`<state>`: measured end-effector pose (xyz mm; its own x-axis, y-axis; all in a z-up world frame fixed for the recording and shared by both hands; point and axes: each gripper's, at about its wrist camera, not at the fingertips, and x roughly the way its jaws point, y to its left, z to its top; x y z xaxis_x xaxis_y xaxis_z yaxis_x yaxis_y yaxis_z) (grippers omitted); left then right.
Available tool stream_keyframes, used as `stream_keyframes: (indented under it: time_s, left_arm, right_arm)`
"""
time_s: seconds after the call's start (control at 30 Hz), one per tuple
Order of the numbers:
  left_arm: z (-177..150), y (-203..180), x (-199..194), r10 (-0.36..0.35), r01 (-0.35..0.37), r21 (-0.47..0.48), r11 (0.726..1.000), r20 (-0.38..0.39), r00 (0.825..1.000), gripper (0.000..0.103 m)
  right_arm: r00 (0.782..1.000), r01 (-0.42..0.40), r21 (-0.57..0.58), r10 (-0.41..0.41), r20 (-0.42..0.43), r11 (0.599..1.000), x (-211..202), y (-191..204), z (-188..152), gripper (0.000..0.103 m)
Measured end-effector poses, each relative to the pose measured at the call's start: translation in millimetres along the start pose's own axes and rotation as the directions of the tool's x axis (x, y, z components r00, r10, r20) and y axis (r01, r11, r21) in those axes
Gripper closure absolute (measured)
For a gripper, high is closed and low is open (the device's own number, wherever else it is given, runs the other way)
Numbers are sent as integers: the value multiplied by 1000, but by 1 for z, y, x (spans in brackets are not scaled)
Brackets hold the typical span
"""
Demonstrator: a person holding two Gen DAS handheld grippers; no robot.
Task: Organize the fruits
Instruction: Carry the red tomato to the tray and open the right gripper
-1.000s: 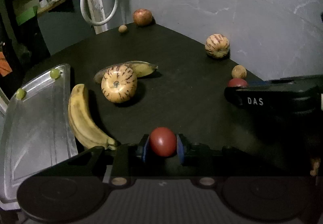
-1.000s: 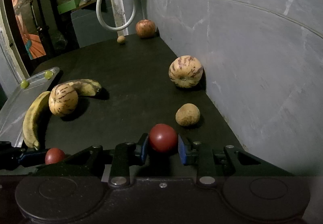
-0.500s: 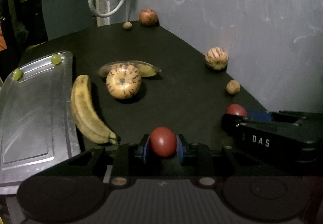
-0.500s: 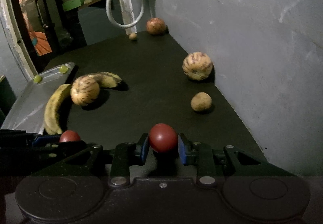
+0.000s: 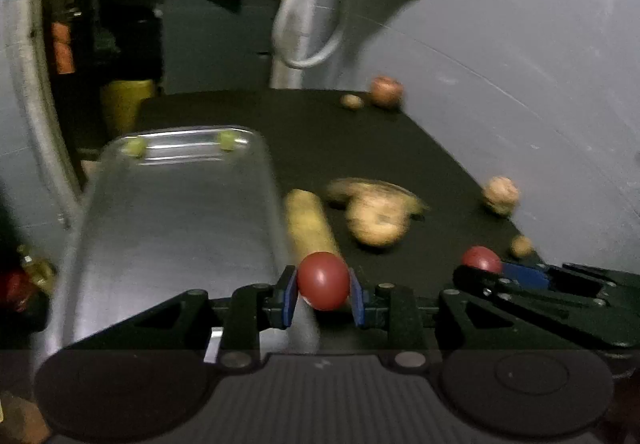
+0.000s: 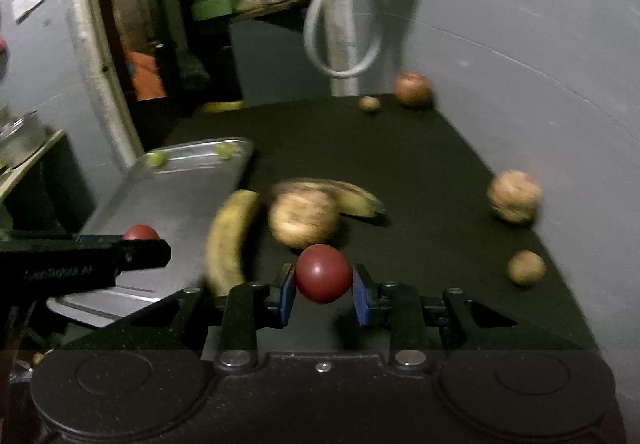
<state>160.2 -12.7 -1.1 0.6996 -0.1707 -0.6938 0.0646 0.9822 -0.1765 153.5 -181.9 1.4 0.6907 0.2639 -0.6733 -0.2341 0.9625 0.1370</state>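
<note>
Two red fruits clamped and carried toward the metal tray (image 5: pixel 168 228) at the table's left edge — one in the left gripper (image 5: pixel 323 298), one in the right gripper (image 6: pixel 323 294). Tray nearly bare, two green grapes (image 5: pixel 226 139) at its far rim — probably the collecting spot.

Black table (image 6: pixel 400 164): tray (image 6: pixel 180 200), bananas (image 6: pixel 228 236), melons (image 6: pixel 304 218).

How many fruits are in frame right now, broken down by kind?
Small red round fruit, one clamped in the left gripper and one in the right gripper: 2
Bananas: 2
Striped melons: 2
Green grapes on the metal tray: 2
Small tan round fruit: 2
Reddish apple: 1
Total: 11
</note>
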Motion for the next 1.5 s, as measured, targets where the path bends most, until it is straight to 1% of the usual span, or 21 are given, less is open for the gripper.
stream_keyframes:
  time_s: [0.17,0.3,0.37,0.47,0.67,0.8,0.97,1.03,1.33,1.5]
  left_arm:
    - [16,55,-2,68,-66,-58,996,22,997,73]
    - [30,96,5,106,-103,-70,992,34,994,73]
    - [38,116,13,116,-113,-71,991,36,993,73]
    - [52,141,29,114,-111,-73,991,30,993,73]
    - [76,177,67,97,-95,-59,994,28,995,73]
    - [84,192,88,92,-91,-55,994,13,996,73]
    - [85,200,101,79,-79,-56,995,0,997,73]
    - [86,201,104,74,-73,-49,996,7,997,73]
    - [90,199,110,42,-42,-29,999,9,999,73]
    - [90,193,115,29,-29,-19,999,-7,1000,73]
  right_arm:
    - [998,-65,-74,65,1,995,19,41,20,71]
    - [993,-118,-149,120,0,982,41,75,42,71]
    - [991,-131,-173,133,-4,976,56,87,52,71]
    - [991,-135,-194,135,-15,972,80,101,68,71]
    - [994,-105,-250,94,-56,962,135,121,91,71]
    - [995,-89,-281,73,-68,956,162,127,100,71]
    - [994,-82,-301,58,-88,950,180,130,103,71]
    - [994,-80,-304,53,-98,949,187,131,103,71]
    - [993,-71,-303,38,-115,950,195,135,96,71]
    - [992,-74,-307,38,-120,949,197,132,95,71]
